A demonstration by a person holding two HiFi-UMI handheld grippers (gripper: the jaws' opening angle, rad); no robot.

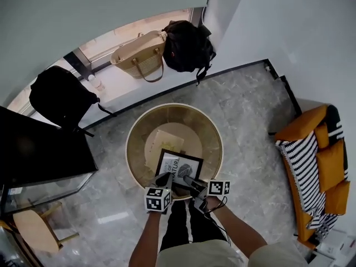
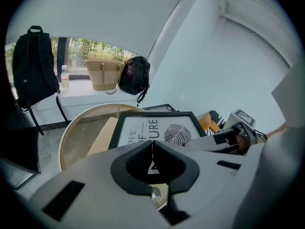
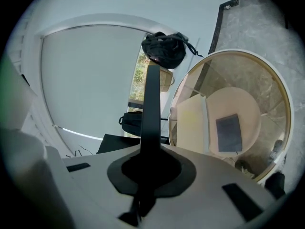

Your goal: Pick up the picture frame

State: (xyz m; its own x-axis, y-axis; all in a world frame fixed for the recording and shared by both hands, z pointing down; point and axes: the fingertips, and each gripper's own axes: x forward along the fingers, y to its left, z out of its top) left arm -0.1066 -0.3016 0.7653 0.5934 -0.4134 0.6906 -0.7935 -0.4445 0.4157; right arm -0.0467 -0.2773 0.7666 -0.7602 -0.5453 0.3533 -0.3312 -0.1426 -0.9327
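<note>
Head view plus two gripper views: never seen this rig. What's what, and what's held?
No robot here: a person holds a two-jaw gripper in each hand. The head view looks steeply down from the person's head; the other two cameras ride on the grippers and look along their jaws. The left gripper and the right gripper are both shut on the picture frame, held over a round table. A cream board and a dark card lie within its rim. The marker cubes are parts of the grippers.
</note>
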